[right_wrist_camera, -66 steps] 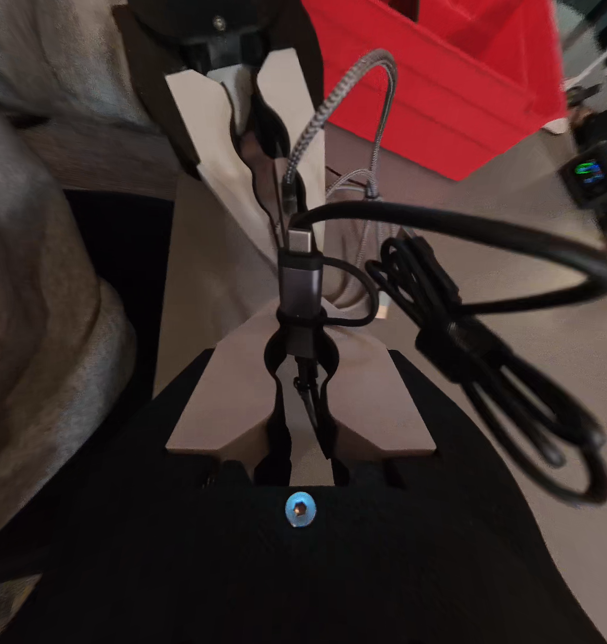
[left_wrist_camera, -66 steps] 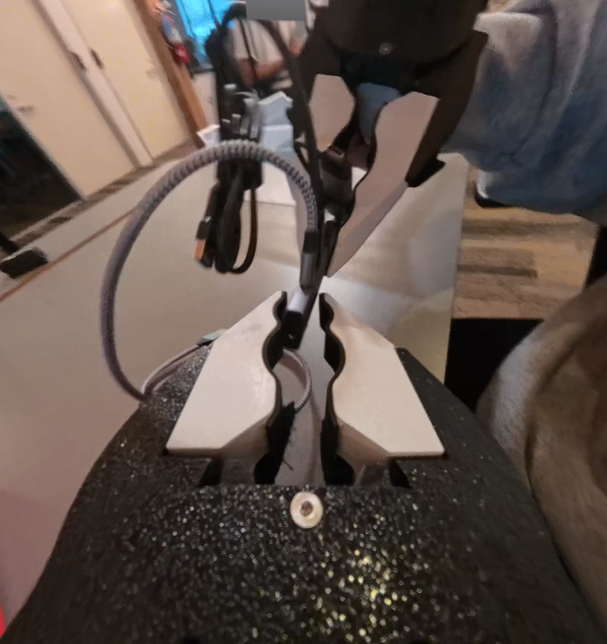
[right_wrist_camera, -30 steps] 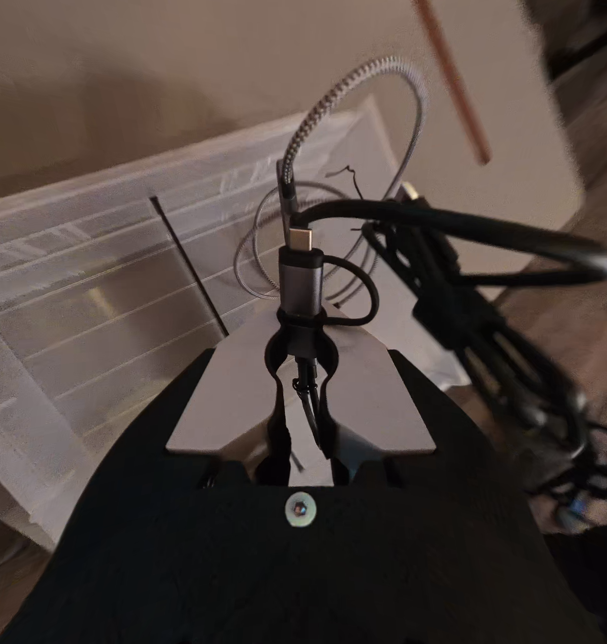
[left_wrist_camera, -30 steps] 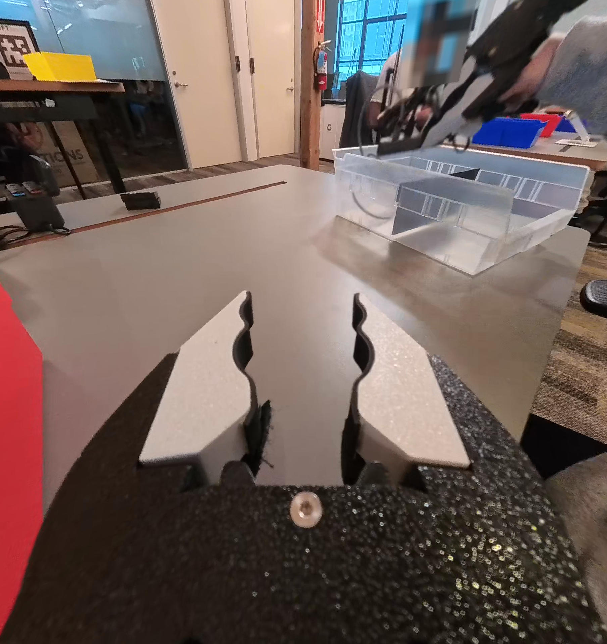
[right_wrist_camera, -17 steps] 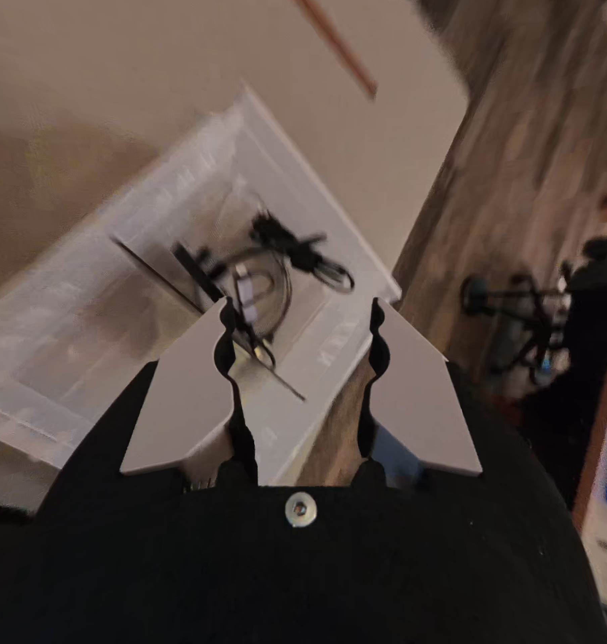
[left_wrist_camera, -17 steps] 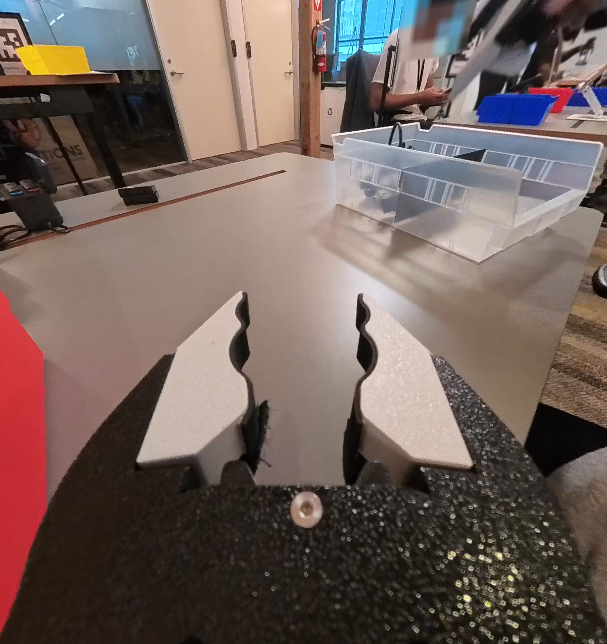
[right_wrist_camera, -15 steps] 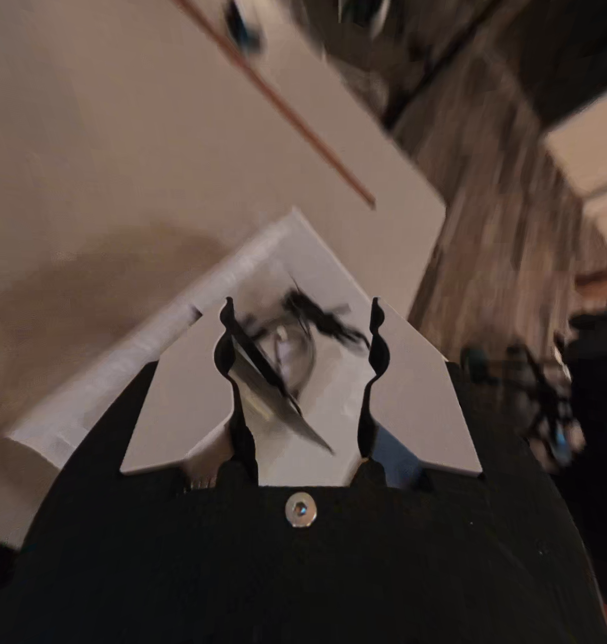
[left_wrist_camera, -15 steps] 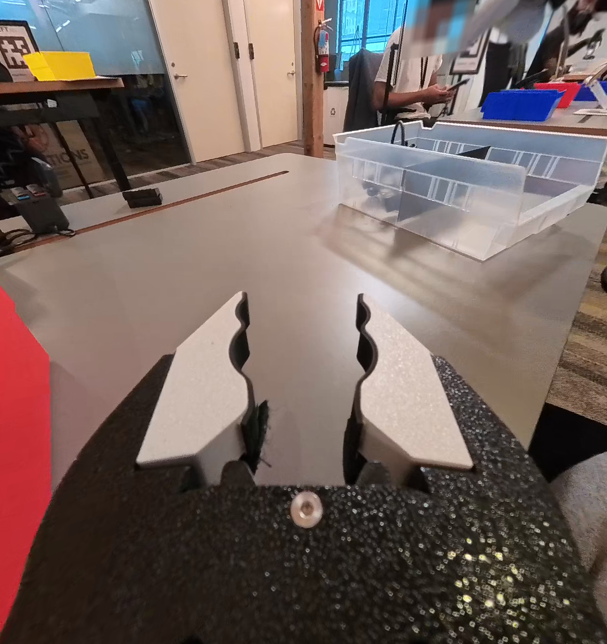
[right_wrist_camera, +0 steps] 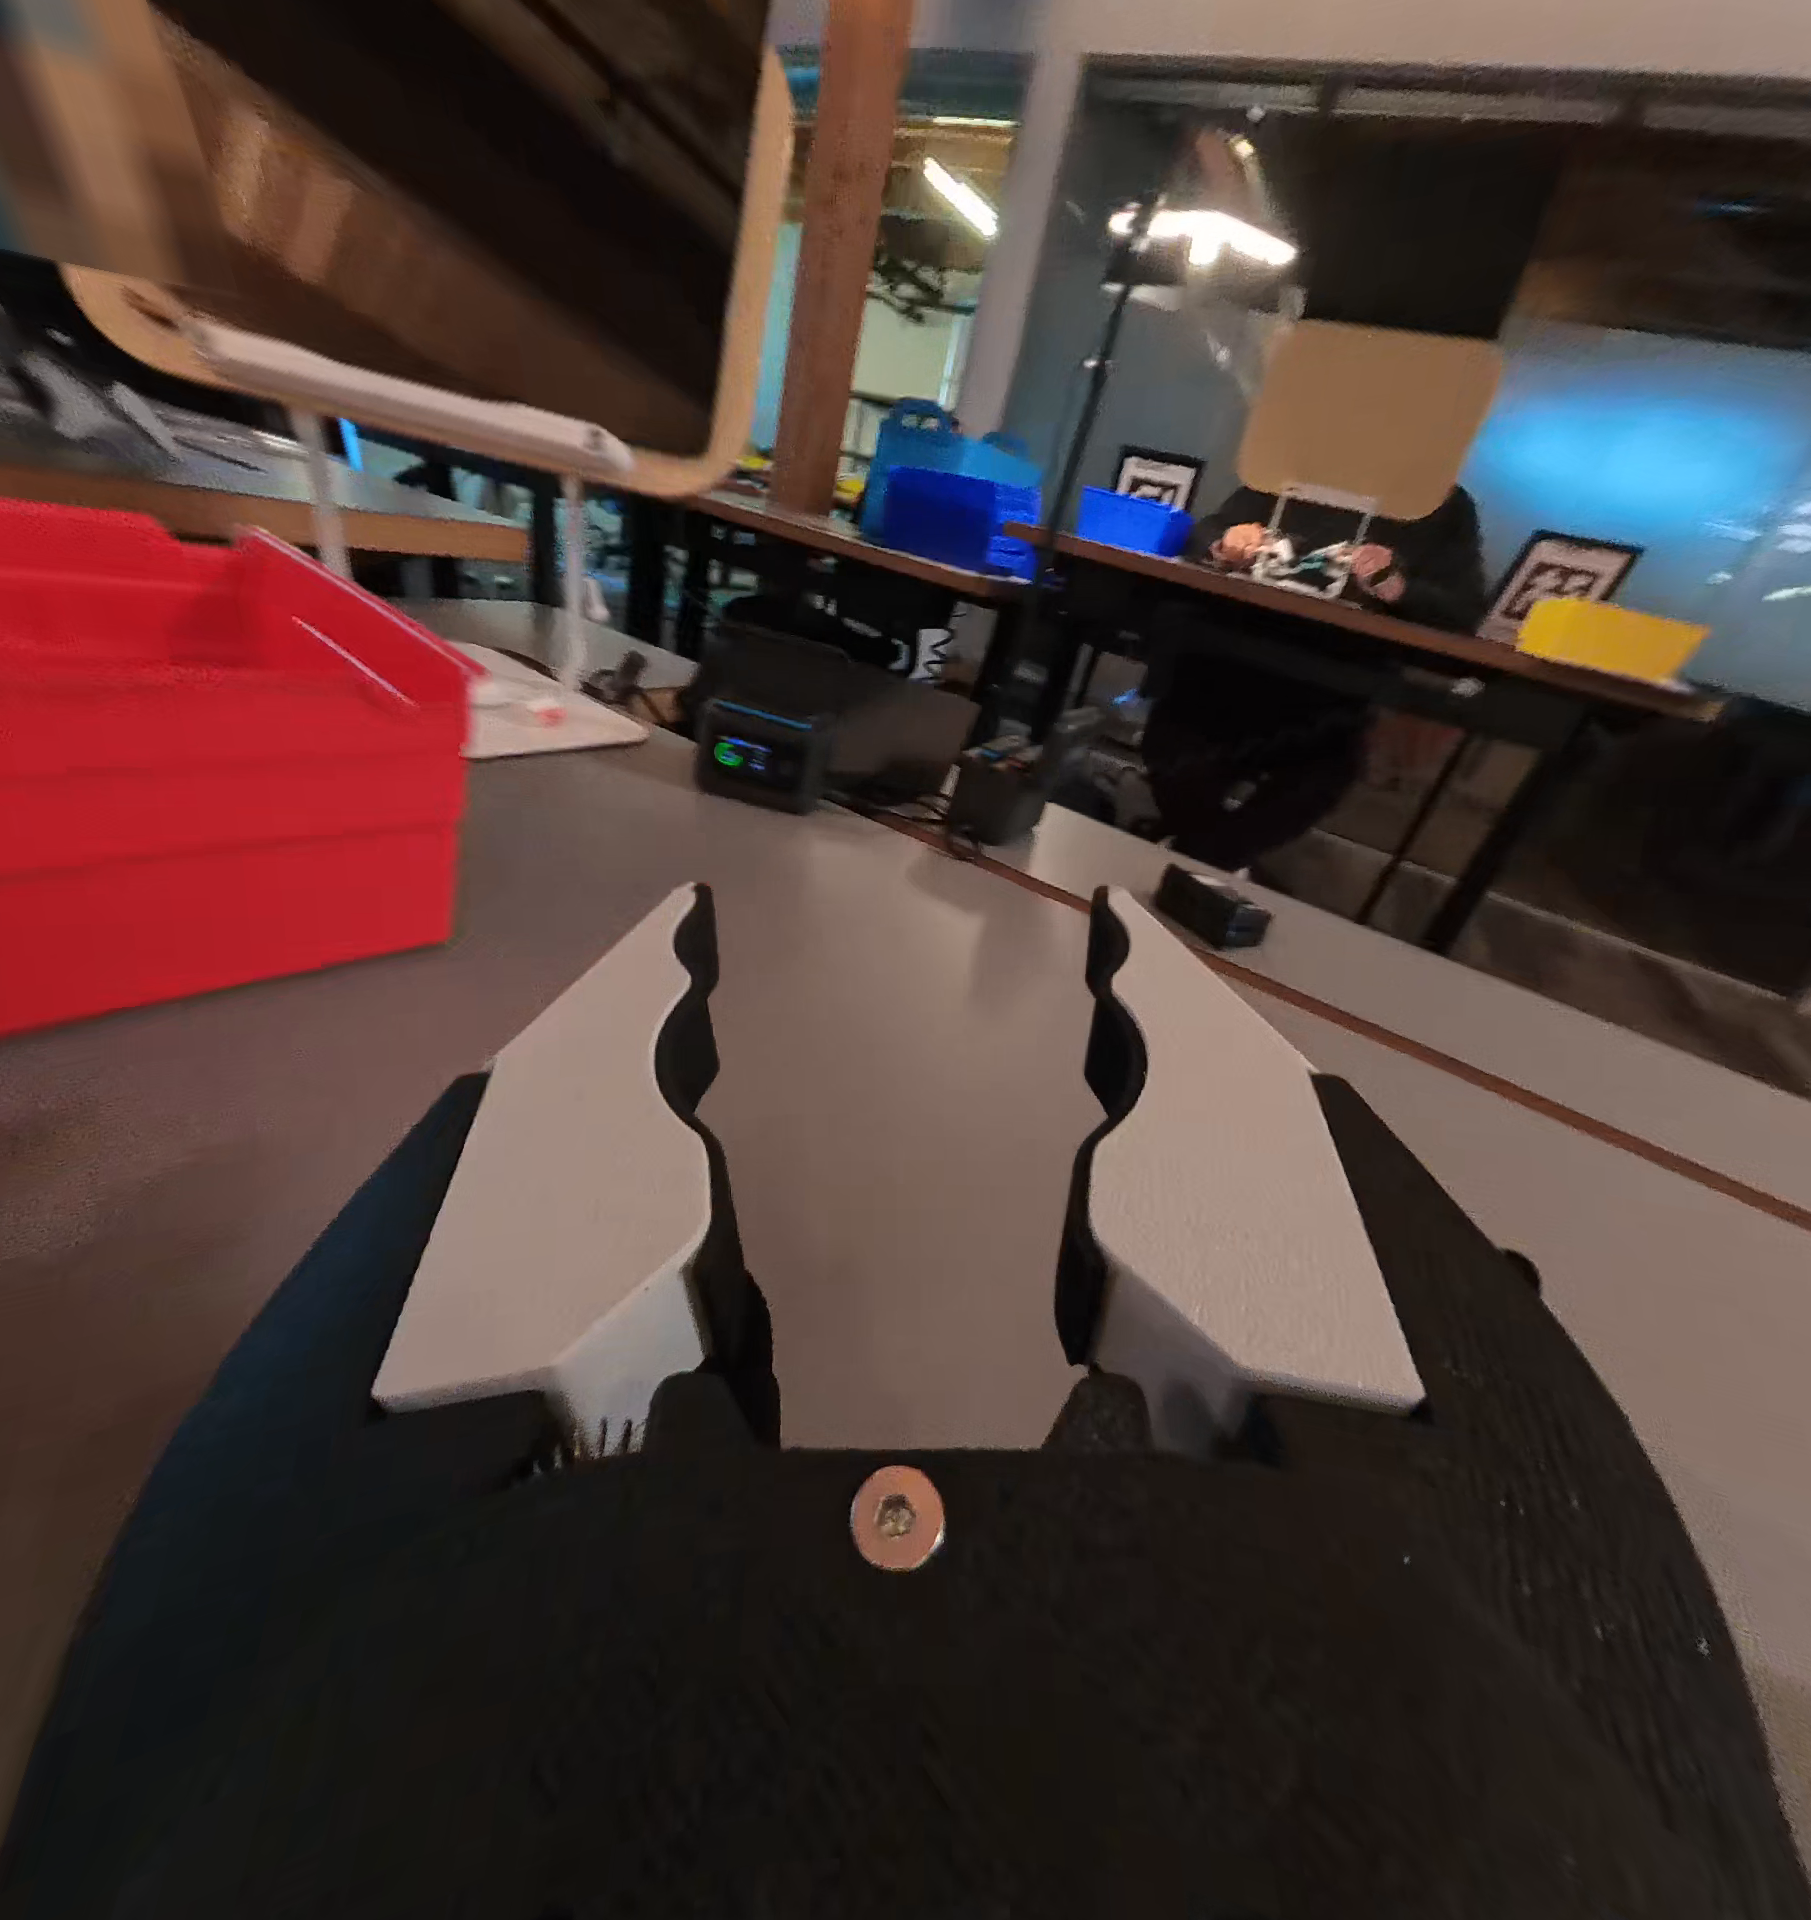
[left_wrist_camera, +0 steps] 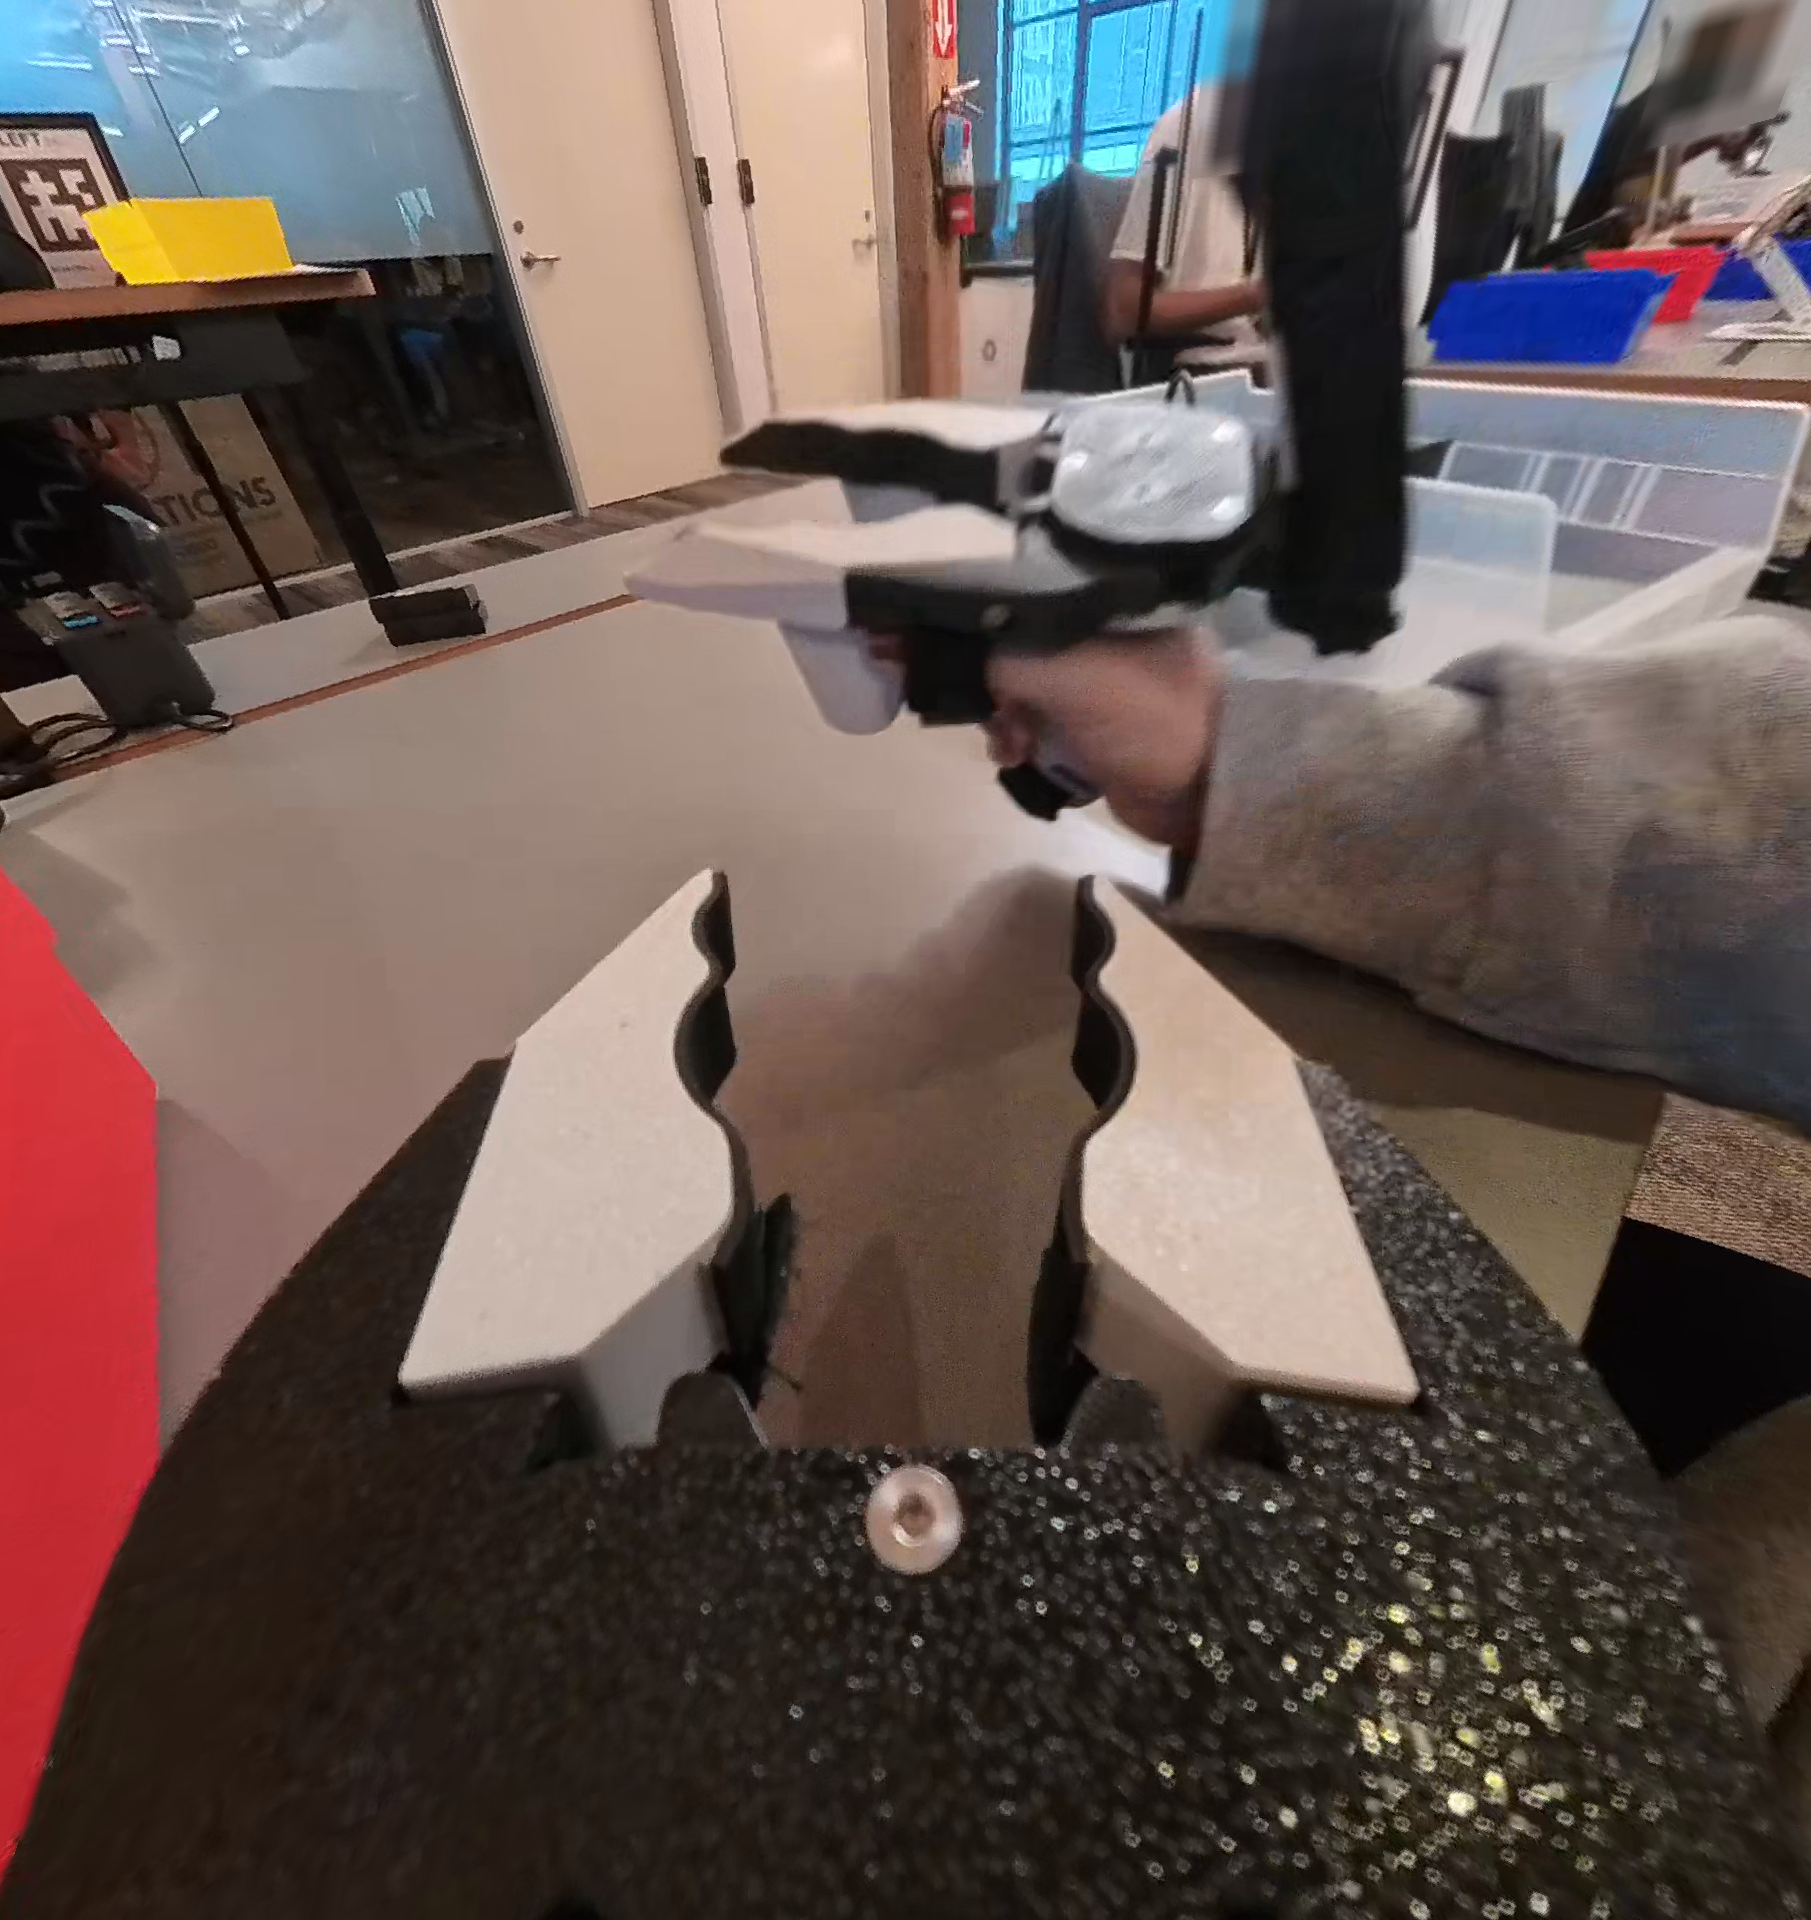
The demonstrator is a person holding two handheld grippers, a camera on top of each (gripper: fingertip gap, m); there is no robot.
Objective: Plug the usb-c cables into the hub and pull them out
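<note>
My left gripper [left_wrist_camera: 901,904] is open and empty, low over the grey table [left_wrist_camera: 413,883]. My right gripper [left_wrist_camera: 688,514], held by a hand in a grey sleeve [left_wrist_camera: 1503,831], crosses in front of it, pointing left. In the right wrist view the right gripper [right_wrist_camera: 901,904] is open and empty above the table [right_wrist_camera: 880,1143]. A clear divided bin [left_wrist_camera: 1607,499] stands at the far right, partly behind the right gripper. A black cable loop [left_wrist_camera: 1181,390] sticks up over its rim. The hub and the cable plugs are hidden.
A red bin [right_wrist_camera: 205,779] stands on the table's left and fills the left edge of the left wrist view [left_wrist_camera: 28,1247]. A small black box [right_wrist_camera: 1213,920] lies by the table's seam. A black device with a lit screen [right_wrist_camera: 766,764] stands behind. People sit at the far tables.
My right gripper let go of the hub and cables over the clear bin, opened, and swung away to in front of my left gripper. My left gripper has stayed open and hardly moved.
</note>
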